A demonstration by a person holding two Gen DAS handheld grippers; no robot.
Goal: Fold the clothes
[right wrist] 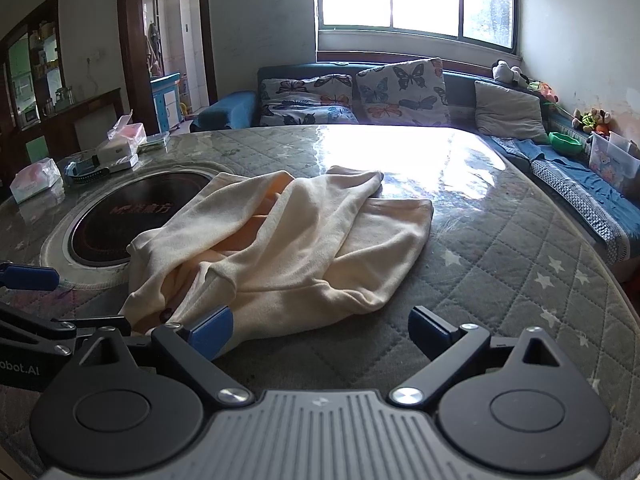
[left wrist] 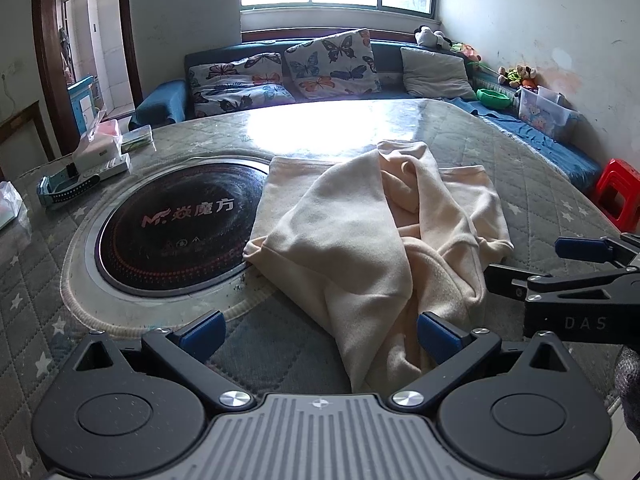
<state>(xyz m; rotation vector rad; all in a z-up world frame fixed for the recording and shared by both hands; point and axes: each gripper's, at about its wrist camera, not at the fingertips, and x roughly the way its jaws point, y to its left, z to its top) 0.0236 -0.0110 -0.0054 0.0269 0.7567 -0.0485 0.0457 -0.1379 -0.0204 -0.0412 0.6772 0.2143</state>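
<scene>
A crumpled cream garment (left wrist: 380, 240) lies on the round quilted table (left wrist: 520, 168), partly over the black hotplate disc (left wrist: 176, 228). My left gripper (left wrist: 320, 336) is open, and the garment's near end runs down between its blue pads, close to the right one. My right gripper (left wrist: 536, 260) shows at the right edge, just beside the cloth. In the right wrist view the garment (right wrist: 288, 240) spreads ahead, its near edge by the left pad of my open right gripper (right wrist: 320, 332), which holds nothing. The left gripper (right wrist: 64, 300) enters from the left, at the garment's near corner.
Tissue packs and a white box (left wrist: 100, 152) sit at the table's far left, with another tissue pack (right wrist: 34, 182) nearer. A blue sofa with butterfly cushions (left wrist: 332, 64) stands behind the table. A red stool (left wrist: 620, 192) is on the right.
</scene>
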